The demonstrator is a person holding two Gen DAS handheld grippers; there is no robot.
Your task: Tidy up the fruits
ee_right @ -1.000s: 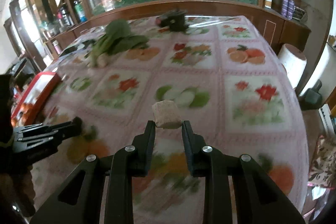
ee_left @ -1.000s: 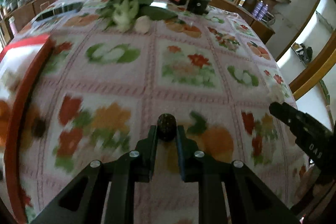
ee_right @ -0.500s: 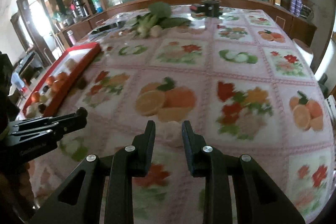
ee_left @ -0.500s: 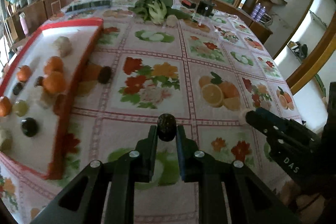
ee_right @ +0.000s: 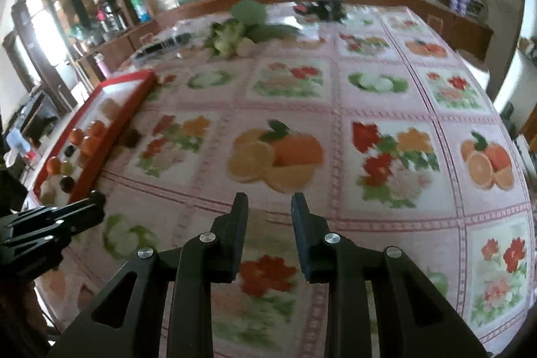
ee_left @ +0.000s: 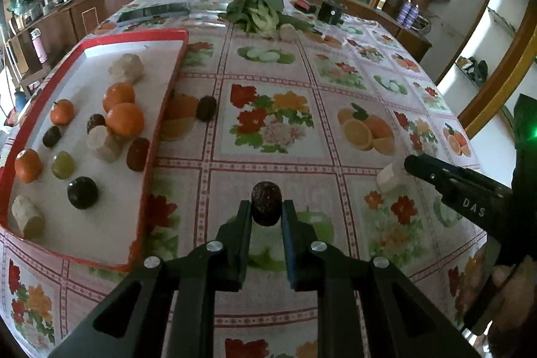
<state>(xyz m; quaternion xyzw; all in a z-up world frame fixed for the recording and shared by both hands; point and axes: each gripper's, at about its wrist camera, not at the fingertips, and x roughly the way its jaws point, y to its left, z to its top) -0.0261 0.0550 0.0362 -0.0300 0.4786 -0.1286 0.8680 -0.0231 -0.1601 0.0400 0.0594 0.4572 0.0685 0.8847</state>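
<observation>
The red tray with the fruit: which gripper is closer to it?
Left. The left gripper, holding a dark fruit, is just right of the red tray; the right gripper is farther right.

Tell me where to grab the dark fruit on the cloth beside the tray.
Grip the dark fruit across its narrow middle, coming down from above: it is an oval lying flat, apart from the tray rim, so there is room either side.

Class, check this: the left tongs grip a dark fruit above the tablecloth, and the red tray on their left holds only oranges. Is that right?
Not quite. The left tongs do grip the dark fruit, but the left wrist view shows the red tray holding oranges, dark fruits, a green one and pale chunks.
</observation>
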